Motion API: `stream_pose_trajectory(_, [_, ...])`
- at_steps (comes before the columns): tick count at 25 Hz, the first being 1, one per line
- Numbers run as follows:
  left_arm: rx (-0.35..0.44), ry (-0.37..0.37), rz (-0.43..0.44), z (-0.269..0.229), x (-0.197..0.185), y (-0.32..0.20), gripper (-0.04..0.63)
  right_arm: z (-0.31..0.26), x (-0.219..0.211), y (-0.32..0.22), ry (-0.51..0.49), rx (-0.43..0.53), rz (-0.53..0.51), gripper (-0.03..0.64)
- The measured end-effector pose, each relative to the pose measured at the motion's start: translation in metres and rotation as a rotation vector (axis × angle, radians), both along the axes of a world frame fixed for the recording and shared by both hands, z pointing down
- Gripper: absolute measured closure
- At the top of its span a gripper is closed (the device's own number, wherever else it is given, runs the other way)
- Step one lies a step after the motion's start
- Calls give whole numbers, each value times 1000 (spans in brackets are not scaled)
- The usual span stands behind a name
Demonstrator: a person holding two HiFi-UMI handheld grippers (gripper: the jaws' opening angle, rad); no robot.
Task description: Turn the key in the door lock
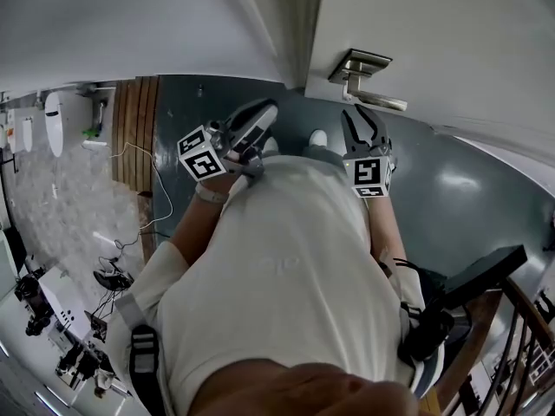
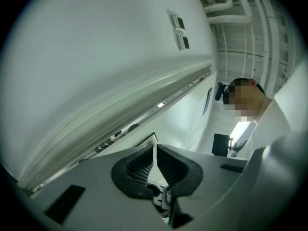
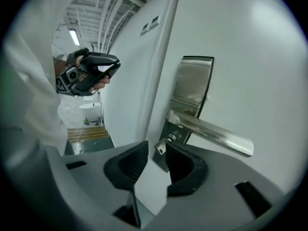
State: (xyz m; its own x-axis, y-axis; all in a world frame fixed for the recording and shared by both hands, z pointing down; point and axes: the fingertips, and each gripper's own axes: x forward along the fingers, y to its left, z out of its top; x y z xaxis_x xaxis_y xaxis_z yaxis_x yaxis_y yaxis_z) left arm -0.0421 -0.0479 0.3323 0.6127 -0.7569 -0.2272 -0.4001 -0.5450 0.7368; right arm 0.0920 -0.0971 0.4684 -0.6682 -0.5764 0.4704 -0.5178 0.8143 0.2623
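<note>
The key [image 3: 160, 147] is a small flat piece of bright metal. It sticks out of the round lock [image 3: 171, 138] low on a tall brushed-steel backplate [image 3: 192, 85], just under the long, straight lever handle [image 3: 211, 134]. All of this is mounted on a smooth white door [image 3: 250, 57].

The right tongs [image 3: 156, 146] point at the lock from slightly above. Their dark ribbed jaws are parted, and the key stands between the tips, nearer the right-hand jaw. Neither pad clearly presses on it.

The left tongs [image 2: 155, 149] are held up in a hand away from the door, aimed along a pale wall. Their jaws are drawn together to a thin slit with nothing in it.

In the head view a white shirt [image 1: 286, 276] fills the middle. Both tongs reach out past it over a glossy dark green floor [image 1: 451, 189]. Wooden boards [image 1: 137, 133] lie to the left, and a stair railing [image 1: 529, 336] stands at the lower right.
</note>
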Motion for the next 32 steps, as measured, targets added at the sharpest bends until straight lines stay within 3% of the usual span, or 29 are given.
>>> stream_pose_trajectory(11, [-10, 8, 87, 3, -20, 14, 584, 26, -8, -7, 356, 302, 102, 525])
stream_pose_trajectory(18, [-18, -5, 126, 11, -27, 22, 584, 40, -16, -20, 436, 404, 194, 525])
stream_pose_trajectory(24, [-32, -21, 109, 22, -35, 32, 584, 40, -17, -31, 437, 459, 270, 525])
stream_pose_trajectory(32, [-50, 10, 111, 33, -39, 40, 584, 35, -17, -36, 461, 554, 338, 526])
